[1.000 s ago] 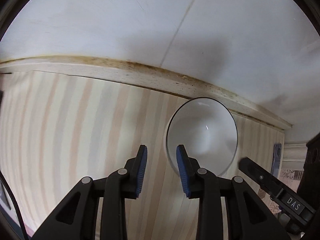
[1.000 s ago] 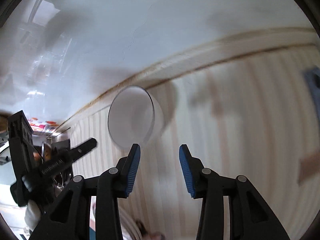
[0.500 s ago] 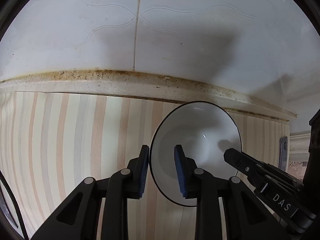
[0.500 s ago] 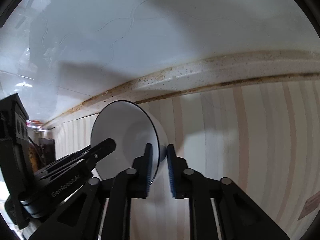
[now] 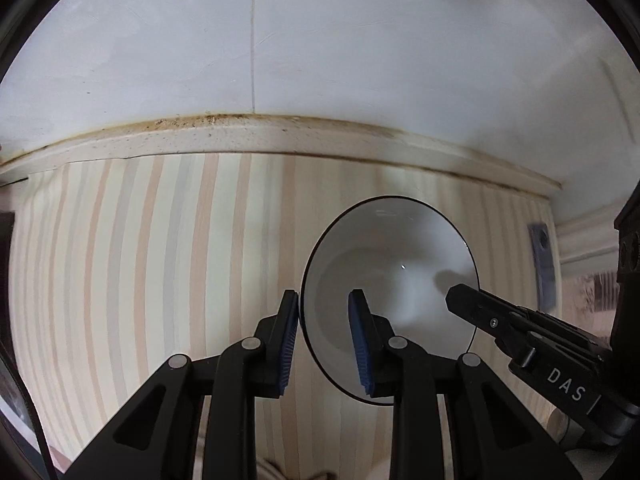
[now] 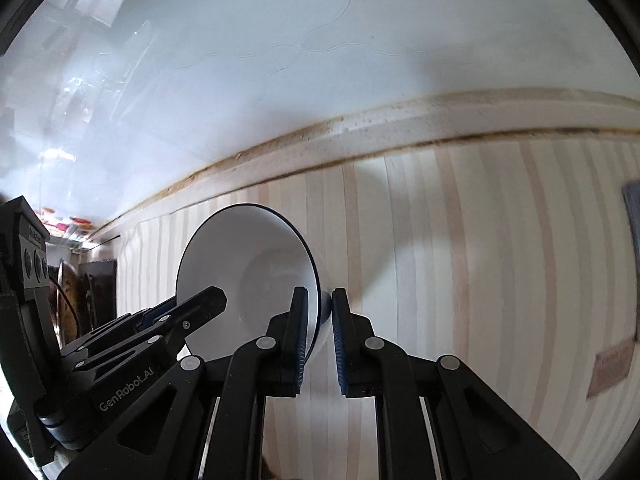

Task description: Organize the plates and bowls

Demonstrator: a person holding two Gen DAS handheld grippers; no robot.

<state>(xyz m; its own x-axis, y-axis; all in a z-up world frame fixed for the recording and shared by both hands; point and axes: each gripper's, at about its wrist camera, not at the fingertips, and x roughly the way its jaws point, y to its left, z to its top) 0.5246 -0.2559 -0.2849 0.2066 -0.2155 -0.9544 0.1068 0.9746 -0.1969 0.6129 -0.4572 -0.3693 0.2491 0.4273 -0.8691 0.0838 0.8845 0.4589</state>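
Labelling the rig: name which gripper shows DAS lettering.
The right gripper, clamped on the bowl rim; the left gripper shows GenRobot.AI instead.

The striped countertop (image 5: 152,264) lies bare and wide to the left of the white bowl (image 5: 400,248), up to the raised back ledge (image 5: 280,136) and the white wall (image 5: 360,48) behind it, which close that side. The bowl itself is hemmed: the left gripper (image 5: 324,332) is clamped on its left rim and the right gripper (image 6: 320,328) on its right rim. Near the right edge of the countertop a small dark blue object (image 5: 542,264) lies in the way.
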